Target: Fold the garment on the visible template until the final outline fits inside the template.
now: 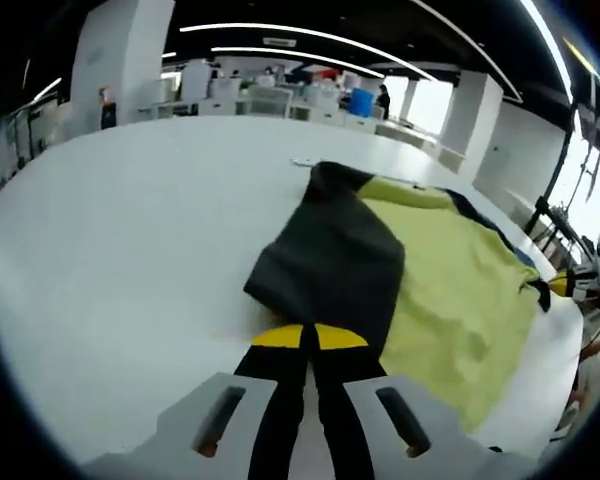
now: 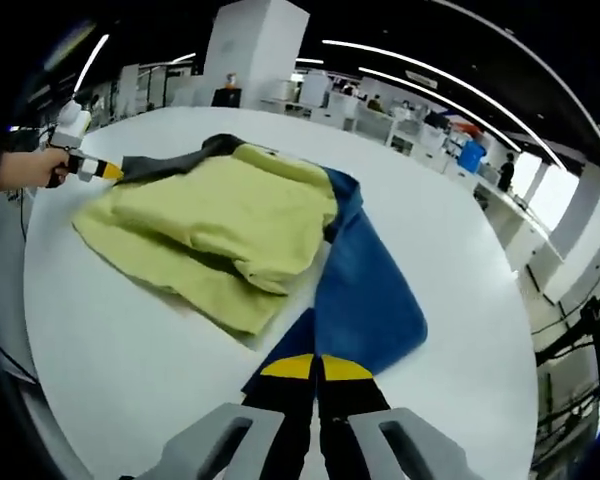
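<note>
Both fingers (image 1: 310, 338) closed, pinching garment (image 2: 230, 235) sleeves

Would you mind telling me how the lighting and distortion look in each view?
Left gripper view: fisheye bends the white table; bright window glare at right; the dark sleeve is evenly lit. Right gripper view: ceiling light strips curve; soft shadow under the yellow garment.

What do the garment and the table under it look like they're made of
The garment looks like soft woven or knit cloth, matte: it wrinkles and drapes in yellow-green, blue and dark panels, with no shine. The exact fibre can't be told. The table looks like a smooth, hard white surface, laminate or painted board perhaps, with a faint sheen. Both grippers, left and right, are closed on sleeve ends.
</note>
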